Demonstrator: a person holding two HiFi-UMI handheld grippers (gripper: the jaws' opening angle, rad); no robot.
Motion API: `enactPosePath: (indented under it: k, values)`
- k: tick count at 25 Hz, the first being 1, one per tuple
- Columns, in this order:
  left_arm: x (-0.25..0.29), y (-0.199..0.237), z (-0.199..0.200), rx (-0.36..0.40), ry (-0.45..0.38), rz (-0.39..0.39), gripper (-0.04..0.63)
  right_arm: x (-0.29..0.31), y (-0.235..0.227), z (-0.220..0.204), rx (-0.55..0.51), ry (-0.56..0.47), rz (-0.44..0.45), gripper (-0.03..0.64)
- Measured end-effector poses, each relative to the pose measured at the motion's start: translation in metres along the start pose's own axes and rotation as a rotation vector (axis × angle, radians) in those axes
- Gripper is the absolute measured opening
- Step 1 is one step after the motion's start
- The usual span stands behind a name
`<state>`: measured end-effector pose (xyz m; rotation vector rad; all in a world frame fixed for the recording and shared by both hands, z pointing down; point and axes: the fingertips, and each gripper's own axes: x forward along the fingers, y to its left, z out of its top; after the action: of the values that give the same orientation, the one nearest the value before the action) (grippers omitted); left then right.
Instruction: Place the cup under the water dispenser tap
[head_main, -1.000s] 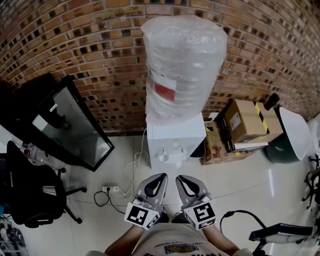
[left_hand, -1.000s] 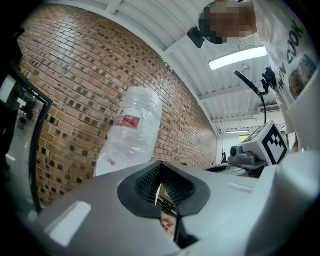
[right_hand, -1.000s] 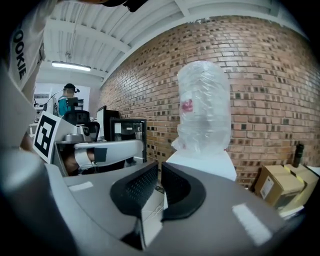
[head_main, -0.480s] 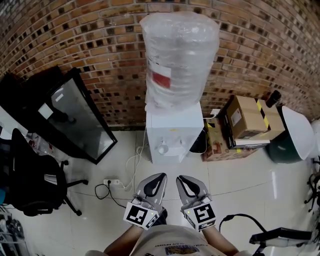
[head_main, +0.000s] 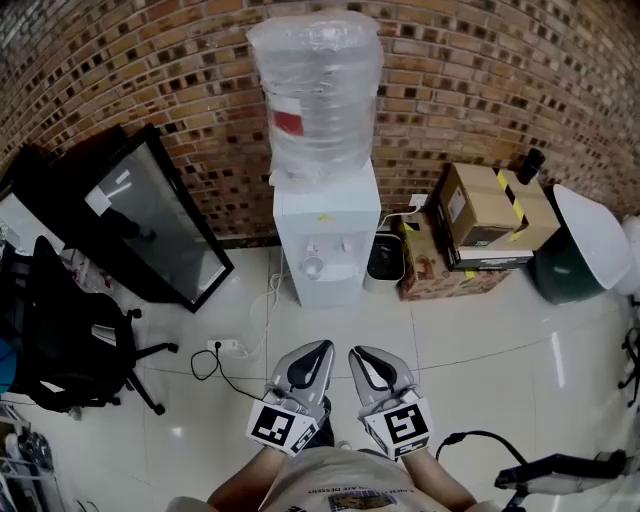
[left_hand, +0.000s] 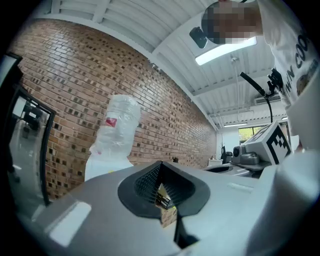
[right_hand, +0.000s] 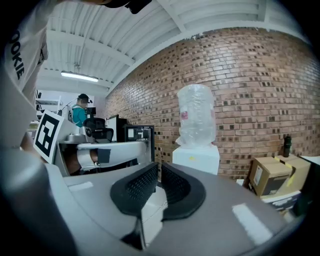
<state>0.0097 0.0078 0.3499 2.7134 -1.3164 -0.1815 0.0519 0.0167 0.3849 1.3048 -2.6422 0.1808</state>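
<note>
The white water dispenser (head_main: 325, 235) stands against the brick wall with a clear bottle (head_main: 315, 95) on top. A small pale cup (head_main: 312, 266) appears to sit in its recess under the left tap. Both grippers hover low over the tiled floor, well in front of the dispenser and side by side. The left gripper (head_main: 312, 352) is shut and holds nothing, and so is the right gripper (head_main: 362, 356). The dispenser (left_hand: 105, 162) shows far off past the shut left gripper (left_hand: 161, 165). It also stands beyond the right gripper (right_hand: 159, 167) as a white box (right_hand: 196, 155).
A black-framed glass panel (head_main: 150, 235) leans on the wall at left, beside a black office chair (head_main: 60, 340). Cardboard boxes (head_main: 480, 225), a black bin (head_main: 383, 258) and a green bin with a white lid (head_main: 580, 260) stand right of the dispenser. A power strip (head_main: 225, 347) with cables lies on the floor.
Both grippers and the head have drawn back from the dispenser, which now looks smaller and farther away. The jaws stay shut and empty.
</note>
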Motion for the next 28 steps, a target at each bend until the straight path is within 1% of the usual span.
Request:
enactPosePath:
  k: [7,12,15,18,20,28]
  values:
    - [-0.039,-0.064,0.002,0.024,-0.011,0.011,-0.017,-0.069,0.022,0.001,-0.020,-0.055,0.002,0.026]
    - [-0.064,-0.096,0.006,0.038,-0.002,0.018,-0.017,-0.106,0.037,0.001,-0.005,-0.065,0.003,0.009]
    - [-0.078,-0.106,0.012,0.046,0.001,0.025,-0.017,-0.119,0.049,0.001,-0.001,-0.063,0.013,0.006]
    - [-0.095,-0.108,0.014,0.034,0.003,0.053,-0.017,-0.125,0.066,0.003,0.002,-0.062,0.044,0.006]
    - [-0.105,-0.109,0.016,0.028,0.007,0.058,-0.017,-0.128,0.075,0.006,0.005,-0.068,0.050,0.006]
    - [-0.121,-0.117,0.017,0.008,0.004,0.018,-0.017,-0.135,0.092,0.017,-0.020,-0.101,0.032,0.006]
